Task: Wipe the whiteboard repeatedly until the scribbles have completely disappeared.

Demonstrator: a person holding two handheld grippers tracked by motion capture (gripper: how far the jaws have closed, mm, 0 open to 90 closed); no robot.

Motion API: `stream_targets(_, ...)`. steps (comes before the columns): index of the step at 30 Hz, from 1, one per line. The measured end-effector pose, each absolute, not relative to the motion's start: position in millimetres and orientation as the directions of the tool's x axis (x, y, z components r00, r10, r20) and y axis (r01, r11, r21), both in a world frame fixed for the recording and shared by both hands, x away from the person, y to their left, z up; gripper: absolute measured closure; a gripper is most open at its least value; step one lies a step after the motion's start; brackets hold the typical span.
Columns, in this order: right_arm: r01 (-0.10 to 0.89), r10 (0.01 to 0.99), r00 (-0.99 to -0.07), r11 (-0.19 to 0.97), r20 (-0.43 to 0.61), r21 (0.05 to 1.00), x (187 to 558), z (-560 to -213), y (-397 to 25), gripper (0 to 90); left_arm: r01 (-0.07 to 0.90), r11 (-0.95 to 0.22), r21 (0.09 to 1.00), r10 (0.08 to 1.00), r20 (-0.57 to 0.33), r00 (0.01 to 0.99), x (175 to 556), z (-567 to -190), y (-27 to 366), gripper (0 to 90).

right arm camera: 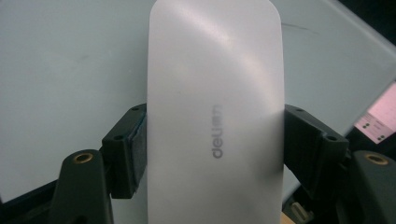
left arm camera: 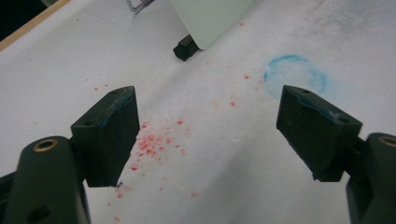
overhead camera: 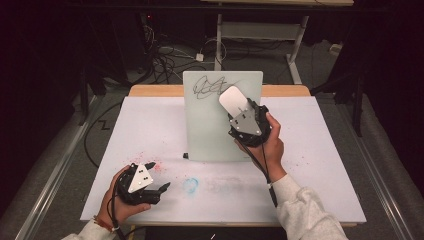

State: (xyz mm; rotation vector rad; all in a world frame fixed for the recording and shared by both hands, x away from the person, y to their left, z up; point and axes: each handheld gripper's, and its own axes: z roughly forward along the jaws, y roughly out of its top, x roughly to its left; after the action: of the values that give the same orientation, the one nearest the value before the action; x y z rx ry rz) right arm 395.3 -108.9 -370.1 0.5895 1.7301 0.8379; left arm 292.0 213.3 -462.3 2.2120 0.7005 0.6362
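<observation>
While left gripper gapes empty, right gripper clamps eraser

Board upright mid-table; eraser against board's upper right; left tongs near front-left edge.

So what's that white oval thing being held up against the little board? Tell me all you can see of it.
The eraser is a smooth, rounded white slab that looks like plastic, with "deli" printed in grey on its back. The right gripper is shut on it, one black jaw on each long side. It is held near the upright whiteboard, by the black scribble at the top; whether it touches the board, I cannot tell.
</observation>
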Motion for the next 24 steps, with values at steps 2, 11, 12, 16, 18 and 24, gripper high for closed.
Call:
stream_targets(2, -0.02, 0.722, -0.311, 0.646, -0.619, 0.763, 393.8, -373.7, -103.4, 31.1, 0.288, -0.596, 0.75, 0.642, 0.229, 0.732, 291.9, -462.3, 213.1, 20.5)
stream_targets(11, -0.019, 0.724, -0.32, 0.64, -0.611, 0.768, 395.3, -368.3, -105.9, 31.1, 0.287, -0.597, 0.749, 0.641, 0.231, 0.732, 291.8, -462.0, 214.0, 20.5)
stream_targets(12, -0.014, 0.737, -0.316, 0.626, -0.597, 0.78, 396.5, -365.4, -109.0, 31.1, 0.288, -0.597, 0.749, 0.641, 0.23, 0.732, 291.8, -462.0, 214.0, 20.5)
stream_targets(16, -0.003, 0.769, -0.275, 0.599, -0.577, 0.8, 400.5, -355.5, -119.4, 31.1, 0.288, -0.595, 0.75, 0.643, 0.23, 0.731, 291.7, -461.8, 214.1, 20.5)
stream_targets(18, 0.003, 0.788, -0.255, 0.581, -0.561, 0.814, 402.6, -350.6, -124.8, 31.1, 0.288, -0.594, 0.751, 0.644, 0.229, 0.73, 291.7, -461.8, 214.2, 20.5)
stream_targets(24, 0.018, 0.826, -0.215, 0.537, -0.521, 0.844, 406.5, -342.0, -130.3, 31.1, 0.288, -0.594, 0.751, 0.642, 0.227, 0.732, 291.7, -461.6, 214.1, 20.5)
